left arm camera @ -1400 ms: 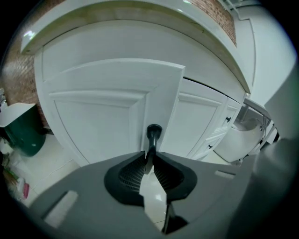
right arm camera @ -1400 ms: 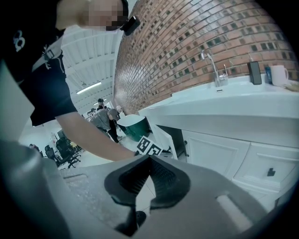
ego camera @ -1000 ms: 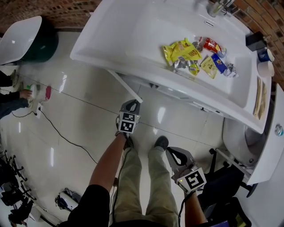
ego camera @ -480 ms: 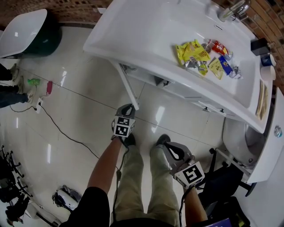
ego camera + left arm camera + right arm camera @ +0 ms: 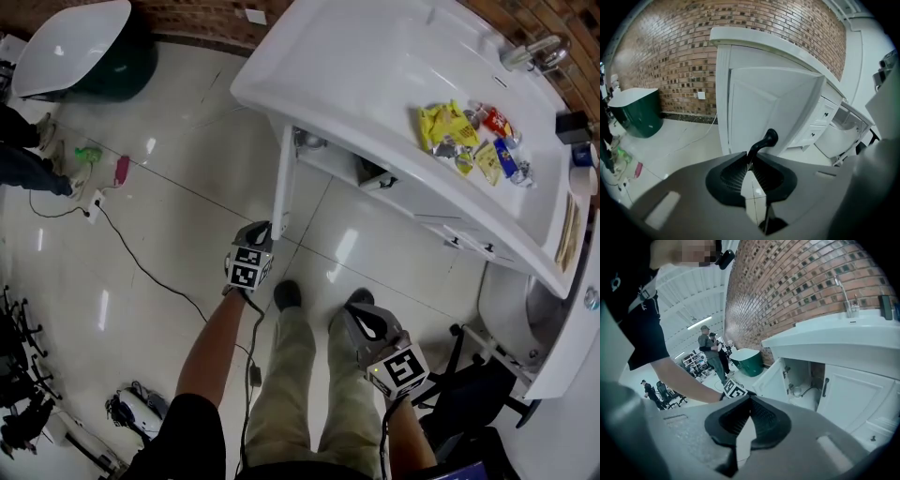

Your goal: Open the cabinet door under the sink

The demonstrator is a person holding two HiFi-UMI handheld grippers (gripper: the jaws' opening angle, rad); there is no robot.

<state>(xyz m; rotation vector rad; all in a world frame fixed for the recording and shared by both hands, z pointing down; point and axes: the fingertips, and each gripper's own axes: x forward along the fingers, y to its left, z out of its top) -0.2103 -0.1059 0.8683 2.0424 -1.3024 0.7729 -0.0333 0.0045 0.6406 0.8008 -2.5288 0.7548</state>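
Note:
The white cabinet door (image 5: 282, 183) under the sink (image 5: 347, 56) stands swung out, edge-on in the head view. In the left gripper view the door (image 5: 773, 103) fills the middle, and the lower end of its curved black handle (image 5: 765, 140) runs down between the tips of my left gripper (image 5: 749, 161). That gripper's jaws are closing and pinch the handle. From above, the left gripper (image 5: 262, 228) sits at the door's outer edge. My right gripper (image 5: 361, 319) hangs by the person's right leg, shut and empty (image 5: 749, 398). The right gripper view shows the open cabinet (image 5: 804, 380) with pipework inside.
Snack packets (image 5: 469, 141) lie in the sink near the faucet (image 5: 530, 52). A second cabinet door (image 5: 853, 394) to the right stays closed. A green tub (image 5: 103, 47) stands far left, a cable (image 5: 141, 267) crosses the floor, a black chair (image 5: 469, 394) is at lower right. People stand far off (image 5: 705, 345).
The door has swung further out from the cabinet, with my left gripper moving back along with its handle. The right gripper has drifted a little beside the leg.

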